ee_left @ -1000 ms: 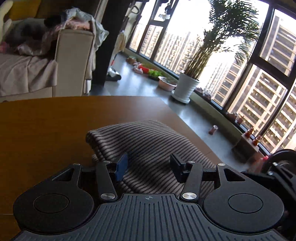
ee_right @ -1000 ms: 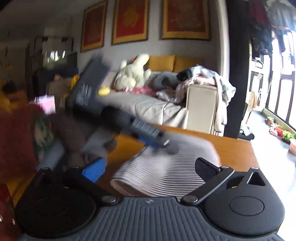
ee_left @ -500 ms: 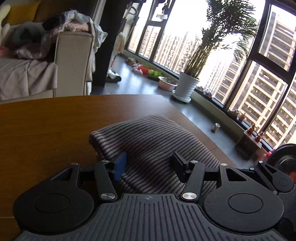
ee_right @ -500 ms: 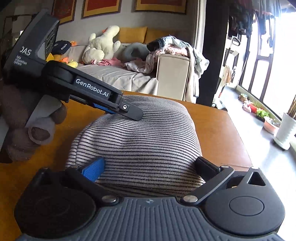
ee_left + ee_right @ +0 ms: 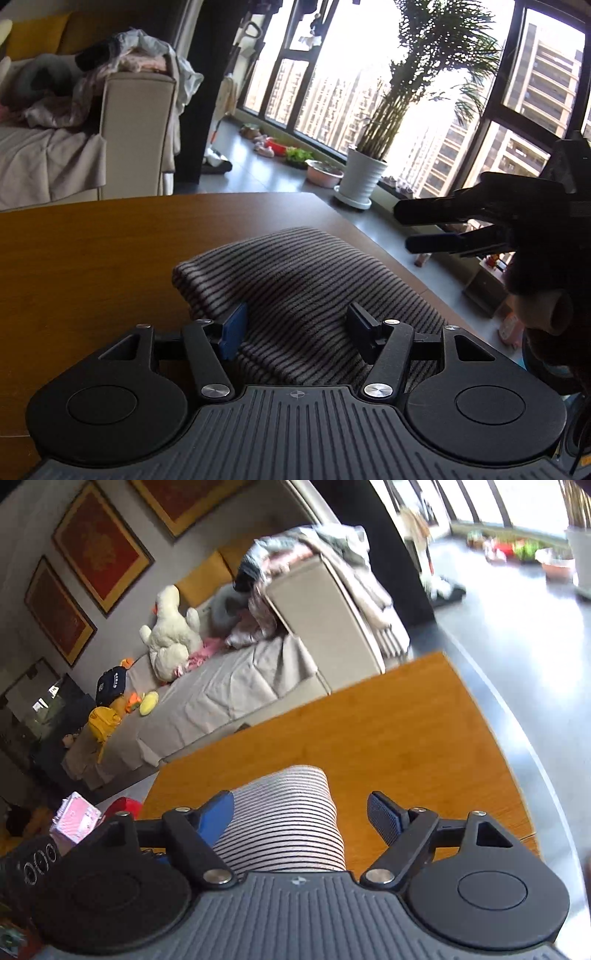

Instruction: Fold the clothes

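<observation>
So the grey-and-black striped knit garment (image 5: 306, 291) is already folded down into a compact, puffy bundle on the brown wooden table (image 5: 92, 258), and it sits right under and ahead of both claws. I'd say the folding of this piece is mostly done; what's left looks like squaring it up, or moving on to the heap of loose clothes on the beige sofa arm (image 5: 122, 70) far beyond the left claw.

The left gripper (image 5: 299, 326) hovers low over the near end of the bundle, jaws opening. The blue pad sits against a fold on its left side while the black one looks clear of the cloth, so it reads as released, not pinching anything.

The right gripper (image 5: 301, 814) is tilted hard, so the whole room leans in its view. Its jaws are closing, with the striped bundle between them but nearer the blue finger; the black finger is over bare table, well off the fabric. Not gripping yet. In the left wrist view it comes in from the right, above the bundle's far side.
</observation>
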The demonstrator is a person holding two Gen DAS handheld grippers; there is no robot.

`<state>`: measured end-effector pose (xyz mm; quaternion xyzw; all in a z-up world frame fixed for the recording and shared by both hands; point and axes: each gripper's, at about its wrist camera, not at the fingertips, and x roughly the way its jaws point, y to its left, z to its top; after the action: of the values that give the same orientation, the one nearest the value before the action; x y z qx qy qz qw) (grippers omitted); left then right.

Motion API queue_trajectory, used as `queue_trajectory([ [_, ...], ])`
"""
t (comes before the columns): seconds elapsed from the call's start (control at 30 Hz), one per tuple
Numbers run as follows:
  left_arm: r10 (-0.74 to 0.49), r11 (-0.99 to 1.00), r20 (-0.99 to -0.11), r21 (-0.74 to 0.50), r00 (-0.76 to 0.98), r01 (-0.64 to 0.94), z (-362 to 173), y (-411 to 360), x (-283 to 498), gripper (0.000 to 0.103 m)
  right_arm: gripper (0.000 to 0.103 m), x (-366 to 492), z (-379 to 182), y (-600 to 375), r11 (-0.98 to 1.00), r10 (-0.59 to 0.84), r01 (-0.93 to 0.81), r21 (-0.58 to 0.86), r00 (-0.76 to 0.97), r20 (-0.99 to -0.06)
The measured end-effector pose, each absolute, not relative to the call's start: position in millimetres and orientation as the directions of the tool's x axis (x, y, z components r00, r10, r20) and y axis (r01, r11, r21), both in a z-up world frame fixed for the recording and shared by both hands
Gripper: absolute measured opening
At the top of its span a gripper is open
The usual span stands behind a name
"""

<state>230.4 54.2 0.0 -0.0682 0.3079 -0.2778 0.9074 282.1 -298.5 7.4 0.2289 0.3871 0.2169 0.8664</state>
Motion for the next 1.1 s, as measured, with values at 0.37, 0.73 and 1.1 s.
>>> queue_trajectory([
  [0.37, -0.569, 0.822, -0.529, -0.340, 0.630, 0.457, 1, 61, 234, 0.074, 0.066, 255, 10, -265, 0.739, 0.666, -0.433, 0.516, 0.582, -0.467],
  [0.73, -0.513, 0.857, -0.530, -0.263, 0.675, 0.444, 12, 46, 221, 0.074, 0.070, 244, -7, -272, 0.859, 0.504, -0.317, 0.402, 0.659, -0.558],
  [1.1, -0.576, 0.813, -0.547, -0.463, 0.608, 0.353, 10, 71, 184, 0.090, 0.093, 177, -20, -304, 0.822, 0.557, -0.308, 0.479, 0.605, -0.568],
])
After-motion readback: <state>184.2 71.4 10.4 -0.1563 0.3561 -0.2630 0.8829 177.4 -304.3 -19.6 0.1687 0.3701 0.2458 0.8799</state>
